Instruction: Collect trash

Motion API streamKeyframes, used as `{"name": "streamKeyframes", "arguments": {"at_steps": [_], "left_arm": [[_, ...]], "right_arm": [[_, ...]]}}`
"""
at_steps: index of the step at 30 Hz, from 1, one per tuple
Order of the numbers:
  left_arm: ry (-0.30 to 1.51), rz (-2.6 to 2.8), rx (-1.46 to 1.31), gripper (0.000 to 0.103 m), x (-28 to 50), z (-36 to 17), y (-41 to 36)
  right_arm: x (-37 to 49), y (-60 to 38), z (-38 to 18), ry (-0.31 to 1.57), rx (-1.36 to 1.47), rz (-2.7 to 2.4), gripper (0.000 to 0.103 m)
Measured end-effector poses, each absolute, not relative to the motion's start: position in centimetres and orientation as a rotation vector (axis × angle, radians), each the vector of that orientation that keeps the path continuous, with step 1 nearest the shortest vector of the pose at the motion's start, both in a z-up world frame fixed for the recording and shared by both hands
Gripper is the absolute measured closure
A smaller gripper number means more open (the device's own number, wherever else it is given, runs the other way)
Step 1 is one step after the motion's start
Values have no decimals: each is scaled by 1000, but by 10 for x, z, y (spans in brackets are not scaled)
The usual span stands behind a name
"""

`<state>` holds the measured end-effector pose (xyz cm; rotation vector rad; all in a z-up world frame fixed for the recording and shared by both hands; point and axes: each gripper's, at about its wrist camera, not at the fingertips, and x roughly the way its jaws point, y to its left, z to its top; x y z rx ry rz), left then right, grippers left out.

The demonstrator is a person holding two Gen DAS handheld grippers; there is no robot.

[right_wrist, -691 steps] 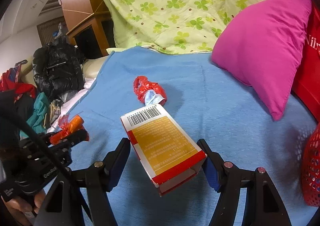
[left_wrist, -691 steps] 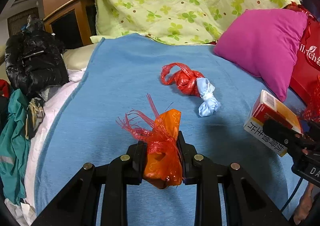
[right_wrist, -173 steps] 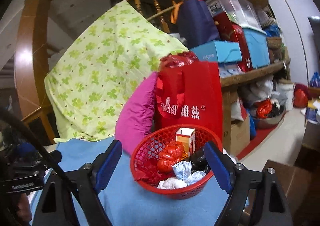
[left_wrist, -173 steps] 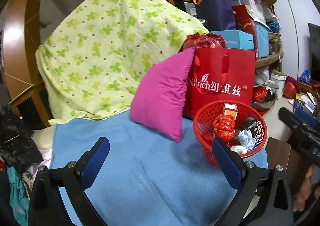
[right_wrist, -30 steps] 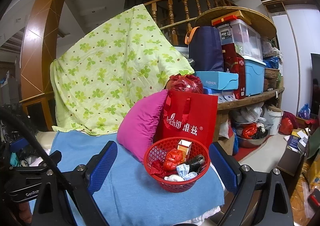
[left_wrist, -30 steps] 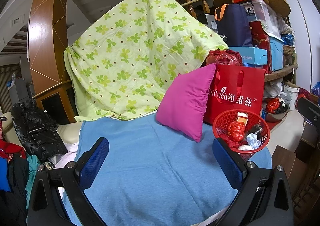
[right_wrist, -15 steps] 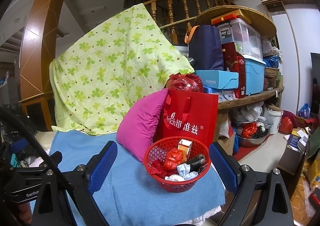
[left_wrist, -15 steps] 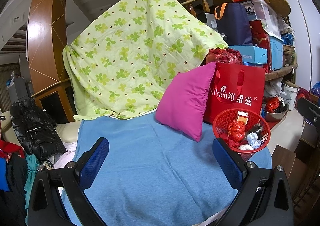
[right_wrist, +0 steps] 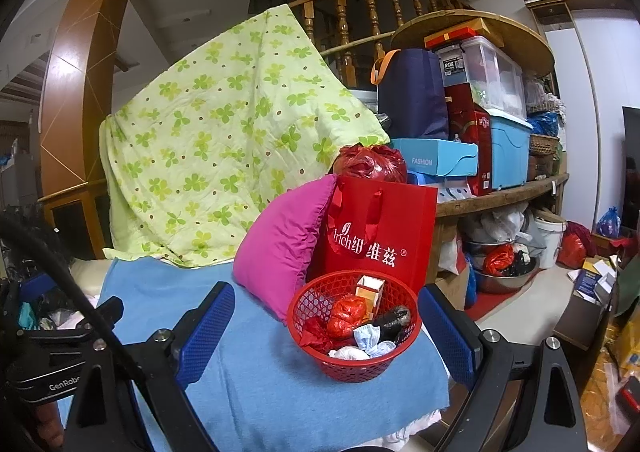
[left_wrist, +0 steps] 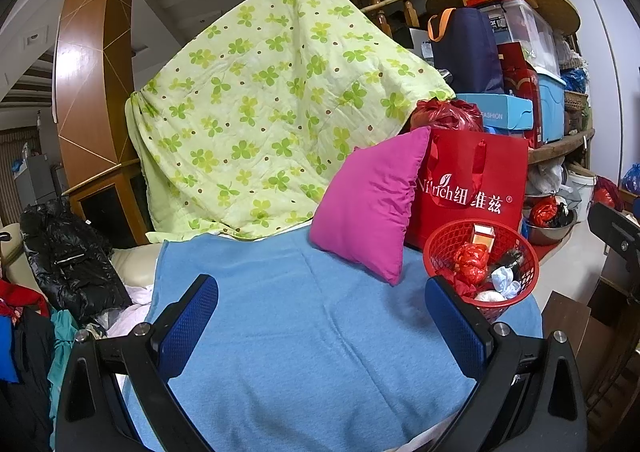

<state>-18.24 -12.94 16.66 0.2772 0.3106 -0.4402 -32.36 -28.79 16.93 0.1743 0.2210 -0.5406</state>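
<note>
On the left, the blue blanket (left_wrist: 304, 316) now lies bare: the red-wrapped bundle and the pale blue knotted bag that sat on it well earlier are gone from it, and no loose scrap shows anywhere on its surface. The left claw (left_wrist: 320, 320) hangs over that blanket with its blue pads spread wide and nothing between them, where earlier it was clamped on an orange wrapper; in the last second it has not shifted. Moving right past the pink pillow (left_wrist: 372, 207) and the red paper bag (left_wrist: 472, 187), the red basket (right_wrist: 310, 302) sits at the blanket's right end, just in front of the bag, and it holds the trash: the carton (right_wrist: 370, 290) standing upright at the back, the red bundle (right_wrist: 346, 310), a dark wrapper, and pale crumpled pieces including the light blue bag (right_wrist: 370, 336). The right claw (right_wrist: 326, 326), which earlier gripped that carton, now stands equally wide and empty, framing the basket from a little way back rather than touching it. By my reading the collecting is done, since everything that was loose is in the basket, and both claws are drawn back and idle.
</note>
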Motion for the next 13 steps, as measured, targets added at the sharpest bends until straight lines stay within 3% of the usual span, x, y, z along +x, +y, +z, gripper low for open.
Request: {"name": "streamKeyframes", "arguments": {"at_steps": [13], "left_arm": [[340, -428, 204, 0, -146, 158, -124]], "right_arm": [[-280, -300, 157, 290, 183, -526, 8]]}}
